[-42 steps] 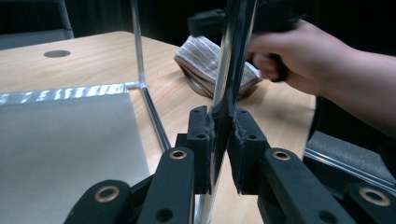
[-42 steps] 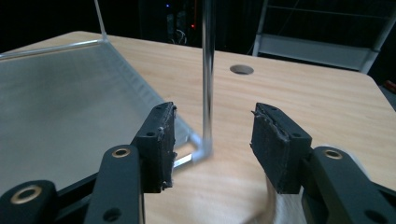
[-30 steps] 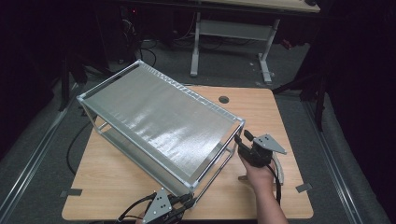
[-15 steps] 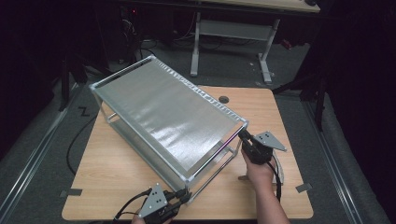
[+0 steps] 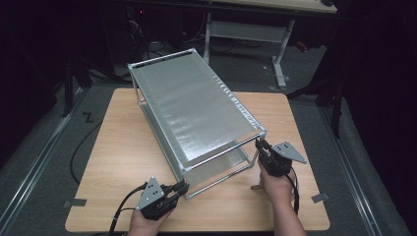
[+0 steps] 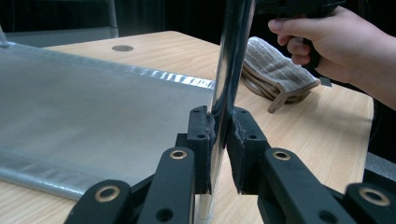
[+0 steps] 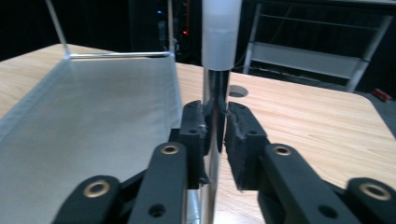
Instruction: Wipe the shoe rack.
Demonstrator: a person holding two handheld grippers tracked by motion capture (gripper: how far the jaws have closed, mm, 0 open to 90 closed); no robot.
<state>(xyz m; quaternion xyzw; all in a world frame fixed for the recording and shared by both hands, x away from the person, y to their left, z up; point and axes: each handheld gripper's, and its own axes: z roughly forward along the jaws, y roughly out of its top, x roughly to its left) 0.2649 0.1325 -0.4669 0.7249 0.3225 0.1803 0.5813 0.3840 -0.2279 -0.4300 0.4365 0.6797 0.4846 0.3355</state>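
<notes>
black two-jaw grippers: the left gripper [image 5: 181,189] and right gripper [image 5: 259,145] are topped by grey three-cornered plates, brass-ringed rivets, black cables trailing.

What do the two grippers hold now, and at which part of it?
Both hold the metal rack. The left gripper clamps one near corner post, and the right gripper clamps the other near corner post, low down.

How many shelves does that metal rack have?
2: the top shelf spans the frame's upper level, and the lower shelf sits just above the table, seen under the near end. The top one hides most of it.
</notes>
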